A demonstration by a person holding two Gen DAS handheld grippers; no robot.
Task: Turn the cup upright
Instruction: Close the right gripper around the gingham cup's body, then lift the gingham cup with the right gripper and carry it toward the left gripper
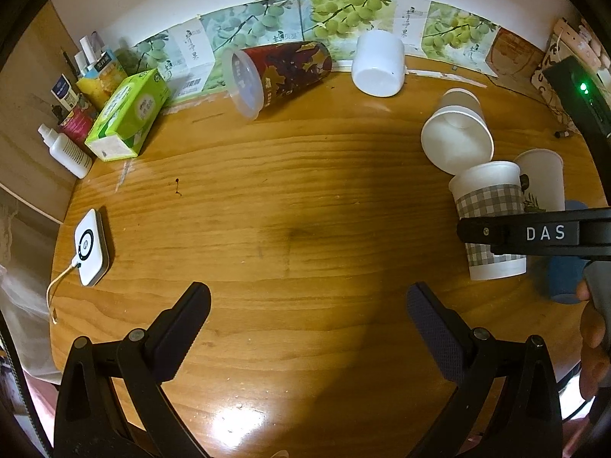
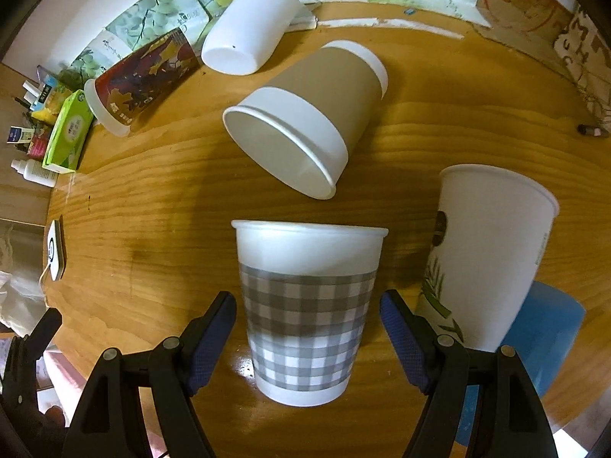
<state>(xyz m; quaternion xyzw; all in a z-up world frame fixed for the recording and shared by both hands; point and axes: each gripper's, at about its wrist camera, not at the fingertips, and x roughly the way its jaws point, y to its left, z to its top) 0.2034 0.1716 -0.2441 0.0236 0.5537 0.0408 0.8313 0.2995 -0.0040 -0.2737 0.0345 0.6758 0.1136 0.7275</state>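
A grey-checked paper cup (image 2: 305,305) stands upright on the wooden table (image 2: 152,210), between the open fingers of my right gripper (image 2: 307,337), which do not touch it. It also shows in the left wrist view (image 1: 488,206), partly behind the right gripper's body. A brown-sleeved cup (image 2: 301,114) lies on its side behind it, mouth toward me. A white cup (image 2: 248,30) and a dark red printed cup (image 2: 141,80) also lie on their sides farther back. My left gripper (image 1: 307,316) is open and empty above bare table.
A tall white cup with a leaf print (image 2: 492,252) stands upright at the right, with a blue cup (image 2: 550,336) behind it. A green tissue box (image 1: 130,114), bottles (image 1: 67,149) and a white charger pad (image 1: 89,248) sit at the left. Cardboard panels line the back wall.
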